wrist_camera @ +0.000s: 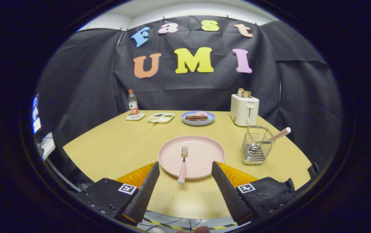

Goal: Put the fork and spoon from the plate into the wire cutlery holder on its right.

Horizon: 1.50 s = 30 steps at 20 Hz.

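Observation:
A pink plate (204, 152) lies on the wooden table just ahead of my fingers. A fork (183, 163) rests on it, tines pointing away, its striped handle hanging over the plate's near rim. To the right of the plate stands the wire cutlery holder (256, 145). The spoon (271, 138) leans inside it, bowl down, handle sticking out up to the right. My gripper (185, 168) is open, its fingers spread wide on either side of the fork's handle and touching nothing.
At the back of the table stand a white toaster (244, 110) with bread in it, a blue plate of food (198, 117), a small divided tray (160, 117) and a water bottle (133, 103) on a coaster. Black cloth walls close in behind and beside the table.

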{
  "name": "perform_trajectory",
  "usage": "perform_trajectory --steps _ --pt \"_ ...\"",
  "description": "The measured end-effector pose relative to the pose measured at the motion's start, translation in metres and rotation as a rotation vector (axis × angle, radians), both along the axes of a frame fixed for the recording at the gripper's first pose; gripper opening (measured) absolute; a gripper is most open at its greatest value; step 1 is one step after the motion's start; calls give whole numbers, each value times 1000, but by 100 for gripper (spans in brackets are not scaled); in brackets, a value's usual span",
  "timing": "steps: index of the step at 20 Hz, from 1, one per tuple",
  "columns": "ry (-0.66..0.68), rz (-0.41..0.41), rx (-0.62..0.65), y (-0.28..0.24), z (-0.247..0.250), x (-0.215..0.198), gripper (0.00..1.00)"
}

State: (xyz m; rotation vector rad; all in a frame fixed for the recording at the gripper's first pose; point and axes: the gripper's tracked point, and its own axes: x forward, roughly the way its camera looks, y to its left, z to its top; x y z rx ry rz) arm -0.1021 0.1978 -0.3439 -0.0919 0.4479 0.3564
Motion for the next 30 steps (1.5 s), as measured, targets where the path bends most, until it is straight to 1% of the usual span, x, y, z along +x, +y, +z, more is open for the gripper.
perform_trajectory --steps 3,6,9,13,15,17,19,20,21,23,24,27,30 --pt "-38 12 -29 9 -24 7 96" --pt "-14 -19 -37 8 -49 15 84" --pt "14 -38 -9 10 -54 15 72" --pt "-2 -64 -32 10 -58 20 40" --pt "22 -65 -29 14 -65 21 32" --pt "18 -87 -36 7 -67 26 31" --pt "27 -87 -37 9 -65 27 14" --pt "24 -93 -43 6 -63 24 14" --pt "33 -92 -43 7 -63 25 6" --pt "42 -86 -36 8 -58 29 6" --pt "46 -78 -31 7 -53 30 1" --pt "45 -57 -27 7 -33 32 0" --pt "35 -54 -37 -1 -8 35 0"
